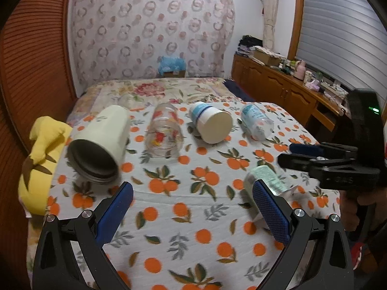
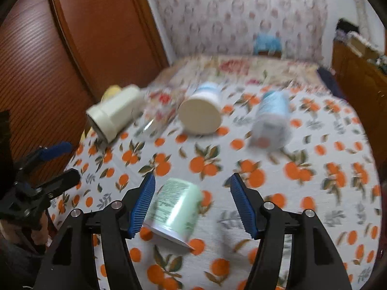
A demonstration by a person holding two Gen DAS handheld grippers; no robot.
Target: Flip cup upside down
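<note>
A pale green printed cup (image 2: 174, 211) stands upside down, tilted, on the orange-print cloth (image 2: 302, 193), its base up. It sits between my right gripper's (image 2: 192, 201) open blue fingers, nearer the left one; contact is unclear through blur. In the left wrist view the same cup (image 1: 267, 178) shows behind my left gripper's right finger (image 1: 269, 213). My left gripper (image 1: 193, 211) is open and empty over the cloth (image 1: 183, 217). The right gripper (image 1: 304, 155) appears at the right edge there.
A row of cups lies on its side further back: a cream tumbler (image 1: 101, 142), a clear printed glass (image 1: 164, 133), a white and blue cup (image 1: 211, 125) and a clear blue-print cup (image 1: 257, 122). A yellow cloth (image 1: 40, 159) lies left. A wooden cabinet (image 1: 278, 89) stands right.
</note>
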